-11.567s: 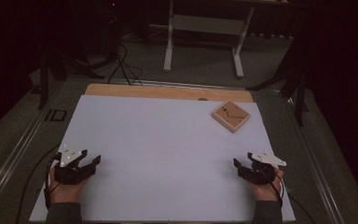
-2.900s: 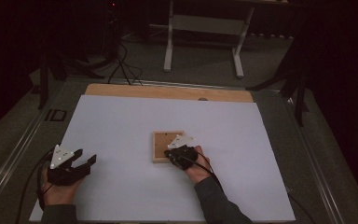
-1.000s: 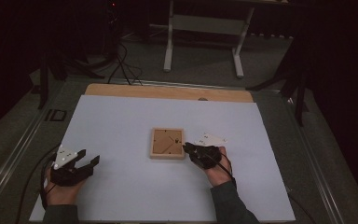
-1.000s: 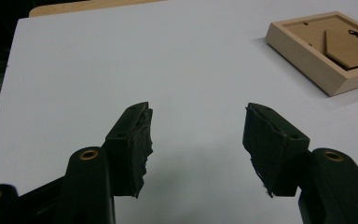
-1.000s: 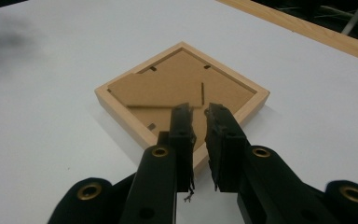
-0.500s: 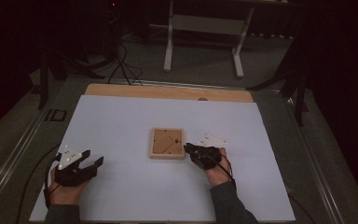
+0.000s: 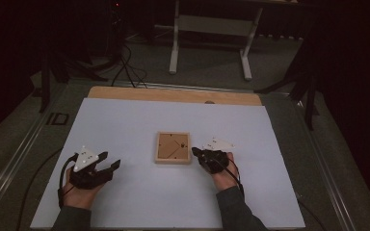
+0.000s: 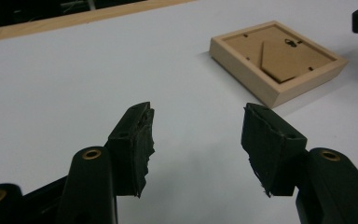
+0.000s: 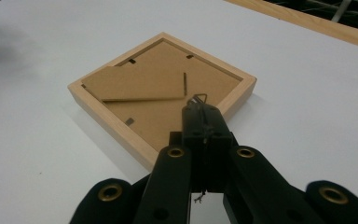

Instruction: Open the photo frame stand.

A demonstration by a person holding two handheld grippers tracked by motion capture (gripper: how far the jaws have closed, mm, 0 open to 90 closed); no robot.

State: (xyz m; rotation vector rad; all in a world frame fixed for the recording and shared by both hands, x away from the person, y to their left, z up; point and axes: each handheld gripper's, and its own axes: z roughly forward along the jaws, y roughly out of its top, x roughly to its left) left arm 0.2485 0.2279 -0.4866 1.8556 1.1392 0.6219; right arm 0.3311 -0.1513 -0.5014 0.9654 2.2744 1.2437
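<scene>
Here, white table (image 7: 125,125), dim room beyond.

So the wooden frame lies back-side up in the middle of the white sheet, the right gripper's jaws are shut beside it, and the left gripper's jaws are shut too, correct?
Not quite: the left gripper is open, its jaws standing well apart over bare white sheet, as the left gripper view shows. The rest holds: the wooden frame lies back-side up mid-sheet, and the right gripper is shut at its edge.
</scene>
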